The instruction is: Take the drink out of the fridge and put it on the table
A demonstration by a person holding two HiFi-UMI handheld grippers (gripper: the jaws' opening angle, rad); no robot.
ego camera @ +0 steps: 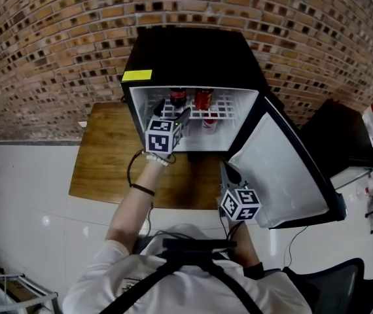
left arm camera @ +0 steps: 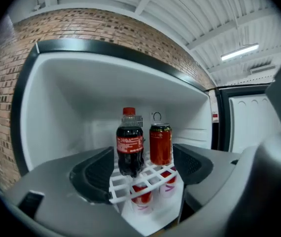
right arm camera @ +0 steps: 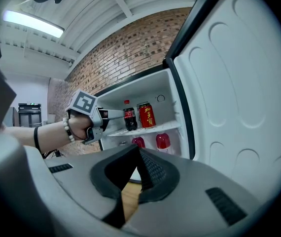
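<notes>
Reach in hand: the left hand-held gripper (left arm camera: 143, 170), jaws wide and empty, faces the red-capped dark plastic cola bottle (left arm camera: 130, 149) on the white wire fridge shelf (left arm camera: 126, 187), seemingly short of it; next, advance and clamp.

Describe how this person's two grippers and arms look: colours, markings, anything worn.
Both the left gripper and right gripper have grey bodies, black ribbed pads and a white cube with black square markers. The person wears a white short-sleeved shirt, a pale bead bracelet and a black band on the left arm.
</notes>
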